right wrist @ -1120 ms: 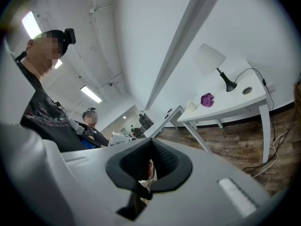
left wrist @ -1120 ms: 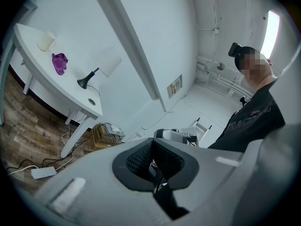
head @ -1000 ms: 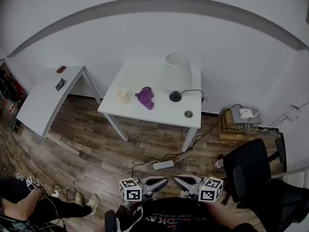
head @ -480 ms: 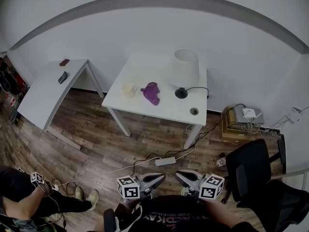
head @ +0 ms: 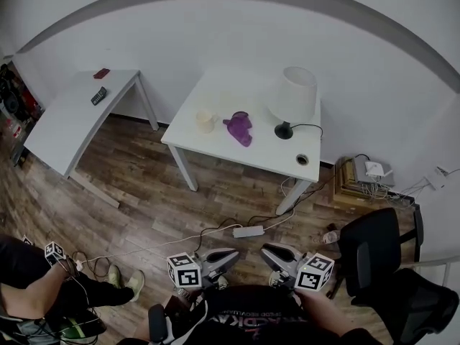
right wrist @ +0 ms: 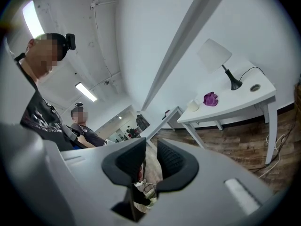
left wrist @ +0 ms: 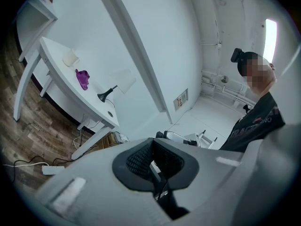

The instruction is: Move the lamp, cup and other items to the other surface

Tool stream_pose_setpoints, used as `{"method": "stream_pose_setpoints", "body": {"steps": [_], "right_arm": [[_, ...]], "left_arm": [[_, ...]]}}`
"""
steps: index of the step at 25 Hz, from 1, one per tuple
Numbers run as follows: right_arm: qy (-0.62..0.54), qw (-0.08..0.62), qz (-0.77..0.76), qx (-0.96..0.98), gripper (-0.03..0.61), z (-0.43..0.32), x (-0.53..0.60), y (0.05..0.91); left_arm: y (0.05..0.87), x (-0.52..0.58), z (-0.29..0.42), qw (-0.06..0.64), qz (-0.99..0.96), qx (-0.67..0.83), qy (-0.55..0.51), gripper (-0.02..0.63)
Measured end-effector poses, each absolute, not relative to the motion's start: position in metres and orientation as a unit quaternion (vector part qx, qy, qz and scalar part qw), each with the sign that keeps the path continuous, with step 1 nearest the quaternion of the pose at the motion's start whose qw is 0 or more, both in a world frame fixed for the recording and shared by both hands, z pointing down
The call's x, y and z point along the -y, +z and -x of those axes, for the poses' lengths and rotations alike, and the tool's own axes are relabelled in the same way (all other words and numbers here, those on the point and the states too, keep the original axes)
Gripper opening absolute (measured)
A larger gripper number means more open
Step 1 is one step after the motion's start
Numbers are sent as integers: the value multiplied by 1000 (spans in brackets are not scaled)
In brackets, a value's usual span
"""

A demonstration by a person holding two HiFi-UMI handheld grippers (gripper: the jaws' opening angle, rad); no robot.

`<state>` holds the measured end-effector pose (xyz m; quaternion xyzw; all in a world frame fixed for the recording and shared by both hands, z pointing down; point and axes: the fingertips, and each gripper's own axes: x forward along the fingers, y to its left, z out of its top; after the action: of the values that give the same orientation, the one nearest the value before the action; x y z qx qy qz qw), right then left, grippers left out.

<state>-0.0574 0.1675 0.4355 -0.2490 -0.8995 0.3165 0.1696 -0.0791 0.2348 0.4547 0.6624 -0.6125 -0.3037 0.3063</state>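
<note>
"Where's the lamp point(head: 295, 95)?"
"Upright on the white bench point(head: 266, 153). The purple cloth point(head: 238, 128) lies near the lamp and the cup point(head: 205, 121) just past that."
"And the grippers?"
"Both are well apart from the lamp. The left gripper point(head: 231, 253) has its jaws together. The right gripper point(head: 266, 251) has just been opening, slightly apart, with nothing between its jaws."

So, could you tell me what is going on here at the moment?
A person stands back from the white table, holding a gripper in each hand. The lamp, the cup and a purple crumpled item sit on it untouched. The left gripper is shut and empty. The right gripper has just been opening its jaws, with nothing between them.
</note>
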Motion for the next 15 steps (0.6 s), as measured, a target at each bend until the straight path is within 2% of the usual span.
{"method": "stream_pose_setpoints", "body": {"steps": [15], "right_arm": [[297, 177, 231, 909, 112, 88, -211, 437]], "left_arm": [[467, -306, 108, 303, -639, 630, -320, 0]]}}
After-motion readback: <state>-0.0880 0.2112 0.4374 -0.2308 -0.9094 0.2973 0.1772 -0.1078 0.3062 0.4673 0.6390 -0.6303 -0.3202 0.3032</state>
